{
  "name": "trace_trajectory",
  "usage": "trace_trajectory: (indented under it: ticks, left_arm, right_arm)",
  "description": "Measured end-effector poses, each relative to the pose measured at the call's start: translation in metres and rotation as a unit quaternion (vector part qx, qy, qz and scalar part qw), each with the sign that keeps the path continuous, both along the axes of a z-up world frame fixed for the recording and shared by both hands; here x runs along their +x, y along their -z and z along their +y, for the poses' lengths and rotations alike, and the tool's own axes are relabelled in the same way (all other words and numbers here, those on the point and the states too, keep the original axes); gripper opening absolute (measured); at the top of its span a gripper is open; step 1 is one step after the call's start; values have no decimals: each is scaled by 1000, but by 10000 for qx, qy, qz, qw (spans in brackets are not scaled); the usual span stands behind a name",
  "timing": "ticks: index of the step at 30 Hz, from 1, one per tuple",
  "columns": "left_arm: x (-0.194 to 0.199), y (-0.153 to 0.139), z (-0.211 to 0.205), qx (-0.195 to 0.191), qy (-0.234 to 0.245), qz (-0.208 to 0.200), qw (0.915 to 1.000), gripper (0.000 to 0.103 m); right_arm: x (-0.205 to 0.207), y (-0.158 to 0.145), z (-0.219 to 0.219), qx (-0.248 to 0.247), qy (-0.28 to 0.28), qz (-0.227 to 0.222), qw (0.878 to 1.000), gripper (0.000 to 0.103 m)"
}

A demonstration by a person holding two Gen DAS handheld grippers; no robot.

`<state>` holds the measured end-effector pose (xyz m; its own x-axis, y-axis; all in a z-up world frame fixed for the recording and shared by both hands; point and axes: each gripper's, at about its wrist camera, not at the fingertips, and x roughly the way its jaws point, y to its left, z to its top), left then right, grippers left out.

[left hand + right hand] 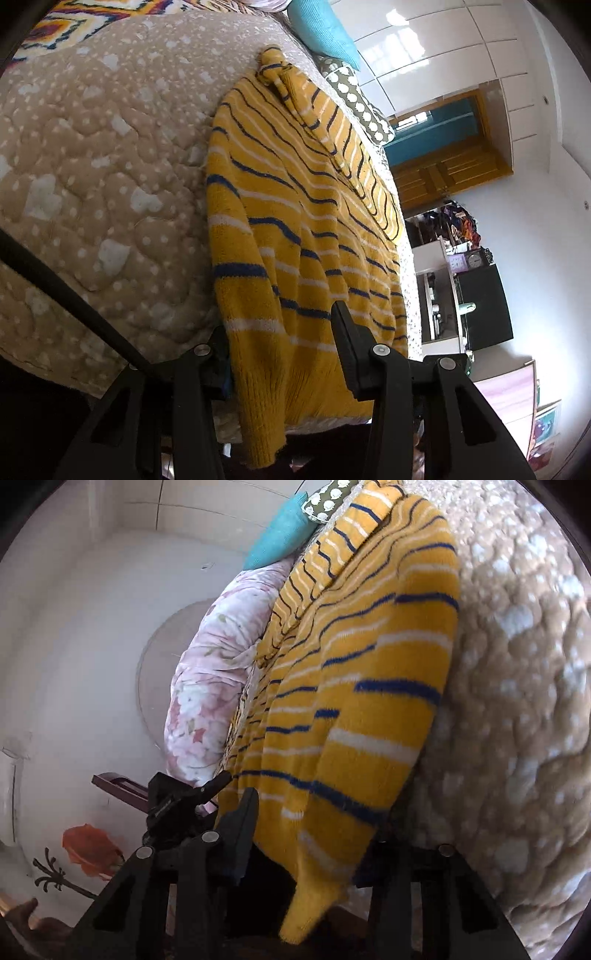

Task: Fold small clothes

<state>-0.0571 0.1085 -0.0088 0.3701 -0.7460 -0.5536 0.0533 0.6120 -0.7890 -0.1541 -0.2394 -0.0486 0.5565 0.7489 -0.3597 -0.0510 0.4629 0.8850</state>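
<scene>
A yellow knit sweater (295,206) with blue and white stripes lies on a beige dotted quilt (96,155), one sleeve folded across its body. My left gripper (280,332) straddles the sweater's near hem, one finger (345,332) on top and the other under the fabric edge; the jaws stand wide apart. In the right wrist view the sweater (354,686) passes between my right gripper's fingers (240,819), with the hem hanging down over the bed edge. The right gripper (314,834) also stands wide, with the far finger hidden behind the fabric.
A teal pillow (325,33) and a dotted olive cushion (358,99) lie at the head of the bed. A floral pink duvet (210,672) is bunched beside the sweater. A wooden door (450,173) and a cluttered shelf (458,258) stand beyond the bed. The left gripper (177,801) shows in the right view.
</scene>
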Motion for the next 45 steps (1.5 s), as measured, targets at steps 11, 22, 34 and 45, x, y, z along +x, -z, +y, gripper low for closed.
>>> trace_trajectory:
  ticks: [11,22,34,45]
  left_arm:
    - [-4,-36,-12,1539,-387,-118,9873,7]
    - [-75,-65,6,1931,-66,-619,9792,7]
    - [-2,-102,5,1589,-381,-944,9820,7]
    - [181,-122,-52,2146,-675,-1147,9676,7]
  right_arm:
    - [-4,-17,5,-1174,164,223,9927,8]
    - [-66,-50,8,-1806,-660,-127,9813,7]
    - [-15,-99,-7,-1996,-218,-715,9770,7]
    - [151,-143,-36,-2645,891,-849,9565,7]
